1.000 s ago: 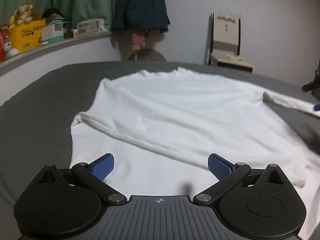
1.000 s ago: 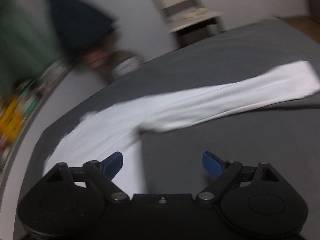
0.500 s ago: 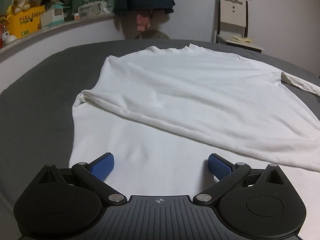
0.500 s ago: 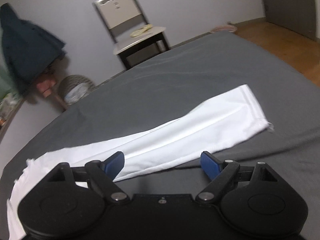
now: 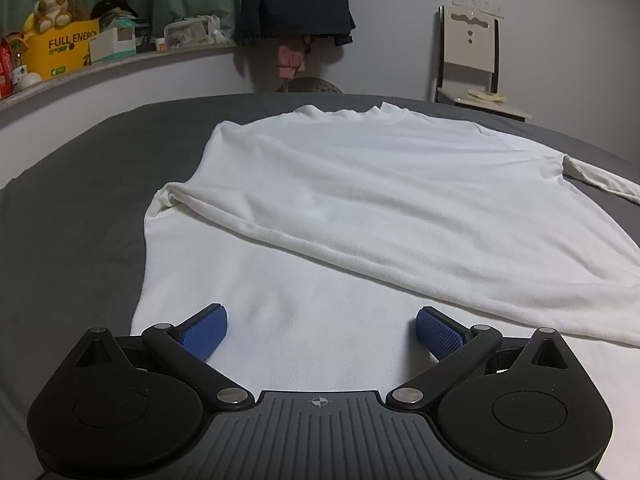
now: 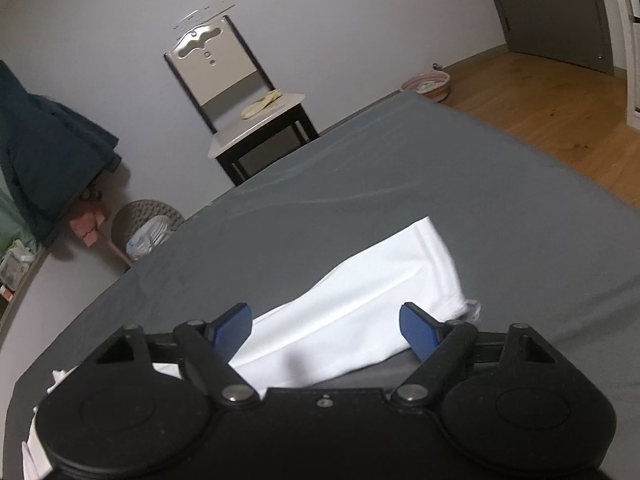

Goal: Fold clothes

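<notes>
A white long-sleeved shirt [image 5: 360,200] lies flat on the grey bed, collar at the far end. Its left sleeve is folded diagonally across the body. My left gripper [image 5: 322,330] is open and empty, low over the shirt's near hem. The shirt's other sleeve [image 6: 360,308] stretches out over the grey sheet, cuff toward the right. My right gripper [image 6: 326,330] is open and empty, just above that sleeve near its cuff, with the sleeve between the blue pads [image 6: 416,326].
The grey bed [image 5: 80,208] surrounds the shirt. A chair [image 6: 248,120] stands past the far bed edge. A dark jacket [image 5: 296,0] hangs on the wall above a woven basket [image 6: 144,228]. A shelf with boxes [image 5: 60,56] runs along the left. Wooden floor [image 6: 540,100] lies right.
My right gripper has swung right along the outstretched sleeve and now sits over its cuff end. My left gripper has shifted slightly and stays over the hem.
</notes>
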{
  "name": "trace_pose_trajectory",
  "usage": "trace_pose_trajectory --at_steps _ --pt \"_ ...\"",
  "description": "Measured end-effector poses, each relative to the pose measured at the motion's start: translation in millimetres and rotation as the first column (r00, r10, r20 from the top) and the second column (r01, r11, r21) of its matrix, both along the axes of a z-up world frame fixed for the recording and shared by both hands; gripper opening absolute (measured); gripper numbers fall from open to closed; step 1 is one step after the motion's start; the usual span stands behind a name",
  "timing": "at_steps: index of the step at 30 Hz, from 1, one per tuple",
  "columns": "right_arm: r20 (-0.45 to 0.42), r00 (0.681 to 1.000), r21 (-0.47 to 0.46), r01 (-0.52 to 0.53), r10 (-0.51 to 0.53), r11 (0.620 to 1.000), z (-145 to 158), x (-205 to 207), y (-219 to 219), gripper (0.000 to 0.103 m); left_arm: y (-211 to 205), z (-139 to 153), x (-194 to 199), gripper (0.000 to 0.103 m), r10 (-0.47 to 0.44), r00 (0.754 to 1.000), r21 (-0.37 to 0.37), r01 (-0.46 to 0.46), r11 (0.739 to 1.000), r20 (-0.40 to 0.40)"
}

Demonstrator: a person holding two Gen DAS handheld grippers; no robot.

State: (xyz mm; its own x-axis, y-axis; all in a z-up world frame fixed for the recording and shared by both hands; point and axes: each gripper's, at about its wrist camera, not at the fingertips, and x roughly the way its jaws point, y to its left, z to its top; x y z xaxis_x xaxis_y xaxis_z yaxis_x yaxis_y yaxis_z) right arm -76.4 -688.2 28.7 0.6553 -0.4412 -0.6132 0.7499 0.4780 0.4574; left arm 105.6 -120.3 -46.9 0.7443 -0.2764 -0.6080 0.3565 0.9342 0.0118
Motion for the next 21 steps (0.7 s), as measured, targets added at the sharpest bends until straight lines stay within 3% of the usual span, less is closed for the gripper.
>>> trace_pose_trajectory --at_steps 4,7,10,13,15,18,21 --pt "0.008 0.996 -0.028 0.090 -0.090 0.996 -1 -9 -23 0.076 0 0 0 0.103 0.000 1.000 -0.001 0.000 1.000 0.003" --pt "-0.030 0.991 -0.021 0.131 -0.131 0.991 -6 -10 -52 0.064 0 -1 0 0.103 0.000 1.000 -0.002 0.000 1.000 0.005" --pt "-0.066 0.991 0.030 0.115 -0.113 0.993 -16 -3 -77 0.055 -1 -1 1 0.103 0.000 1.000 -0.002 0.000 1.000 0.004" --pt "-0.168 0.985 0.082 0.066 -0.051 0.994 -32 14 -92 0.044 -1 -2 1 0.103 0.000 1.000 0.000 0.000 1.000 0.005" --pt "-0.209 0.977 0.040 0.039 -0.030 0.998 -37 23 -91 0.039 -1 -2 1 0.103 0.000 1.000 -0.001 0.000 1.000 0.005" --pt "-0.223 0.975 -0.009 0.000 -0.002 1.000 -42 33 -88 0.006 -1 -2 2 0.103 0.000 1.000 -0.003 0.000 1.000 0.004" --pt "-0.199 0.978 0.003 -0.057 0.057 0.998 -35 40 -81 0.005 -1 -1 2 0.103 -0.001 1.000 -0.005 0.001 1.000 0.001"
